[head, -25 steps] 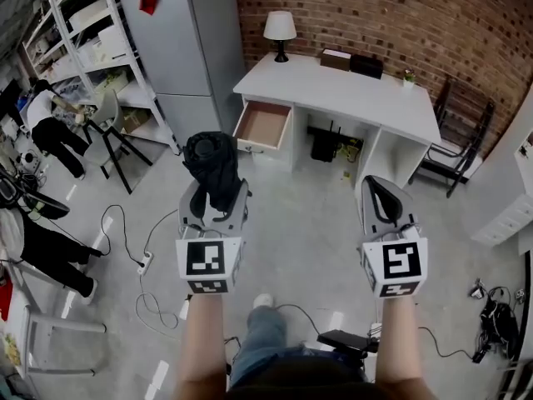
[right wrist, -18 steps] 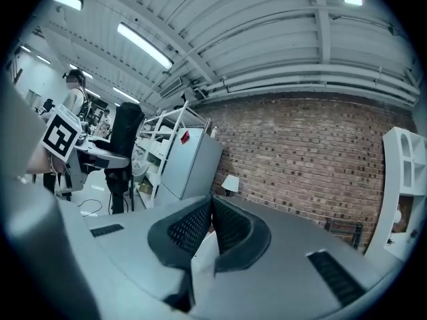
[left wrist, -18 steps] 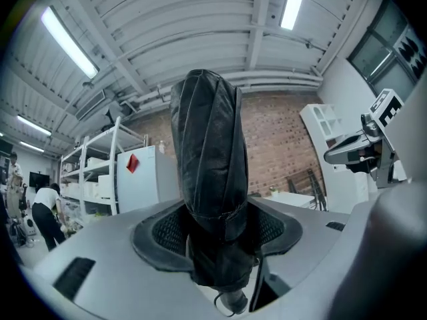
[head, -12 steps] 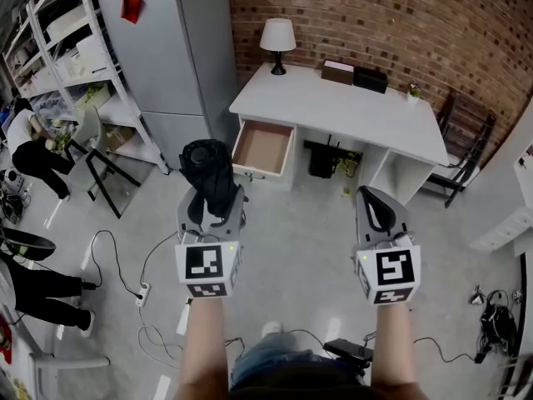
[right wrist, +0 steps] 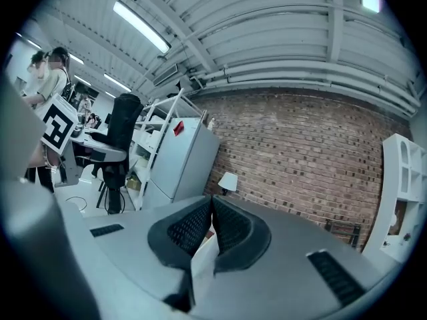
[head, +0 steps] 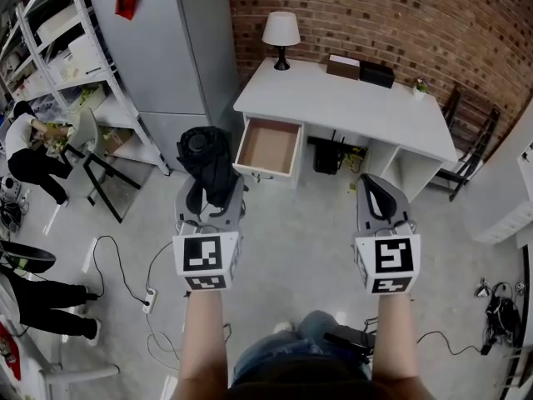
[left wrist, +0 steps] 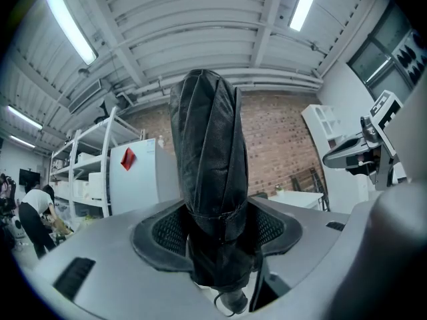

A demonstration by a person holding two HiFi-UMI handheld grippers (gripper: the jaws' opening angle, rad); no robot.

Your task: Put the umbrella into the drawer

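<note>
**Head view:** The left gripper (head: 210,192) is clamped on the folded black umbrella (head: 204,152), which stands upright out of its jaws. The right gripper (head: 381,197) is level beside it and carries nothing. The open drawer (head: 265,172) sticks out of the white desk (head: 350,107) at about 2 o'clock from the umbrella, well apart from it and apparently empty. A lamp (head: 281,30) stands at the desk's 11 o'clock corner, against the brick wall (head: 375,11). A grey cabinet (head: 166,48) and white shelving (head: 58,52) fill the 10 o'clock side. On the pale floor (head: 291,248), a cable with a power strip (head: 150,294) trails at 7 o'clock from the left gripper.

**Left gripper view:** The ribbed pads pinch the umbrella (left wrist: 208,165) low on its body, the jaws partly spread by its bulk.

**Right gripper view:** The right gripper (right wrist: 211,222) has its 2 jaws closed together, with nothing between them.

**Risks:** Most of the umbrella's length is above the grip, so it could tip or slide in the pads. Lowered upright, it would likely catch the drawer's front rim or stick out; it probably has to be laid flat. The floor cable could snag a foot.
</note>
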